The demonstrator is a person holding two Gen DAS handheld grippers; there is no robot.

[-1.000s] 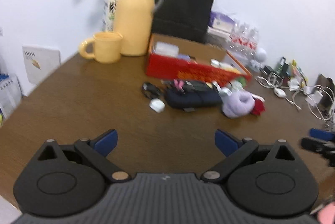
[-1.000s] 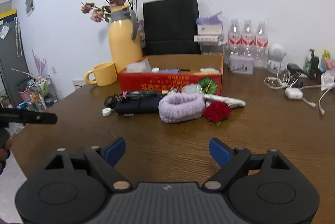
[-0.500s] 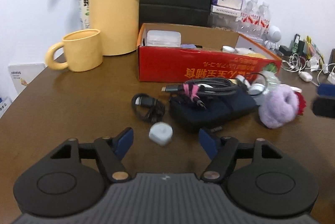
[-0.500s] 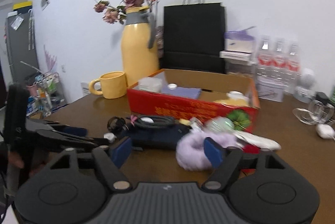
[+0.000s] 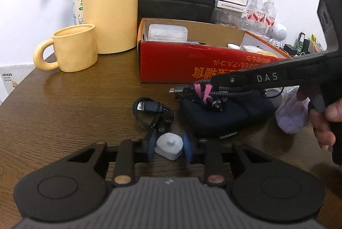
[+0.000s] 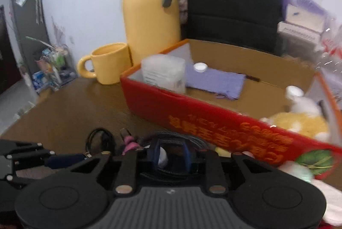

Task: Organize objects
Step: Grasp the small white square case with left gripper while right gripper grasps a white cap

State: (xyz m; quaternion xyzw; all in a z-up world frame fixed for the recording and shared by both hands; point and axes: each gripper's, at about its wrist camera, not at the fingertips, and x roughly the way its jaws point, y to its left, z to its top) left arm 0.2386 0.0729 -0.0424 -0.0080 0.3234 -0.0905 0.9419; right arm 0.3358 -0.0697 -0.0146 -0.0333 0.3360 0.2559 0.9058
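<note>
The left tongs (image 5: pixel 169 148) are closing, blue pads against both sides of the small white charger plug (image 5: pixel 170 147) on the brown desk (image 5: pixel 74 105). At two o'clock, the right tongs (image 6: pixel 171 154) are closing around the coiled braided cable (image 5: pixel 222 93) lying on the dark pouch (image 5: pixel 224 117). Beyond, at twelve o'clock, sits the open red box (image 5: pixel 181 64), with a yellow mug (image 5: pixel 74 50) at ten o'clock.

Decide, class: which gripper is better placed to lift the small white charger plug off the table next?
Left. The left gripper has its closing jaws on either side of the white charger plug, while the right gripper is over the braided cable on the dark pouch.
</note>
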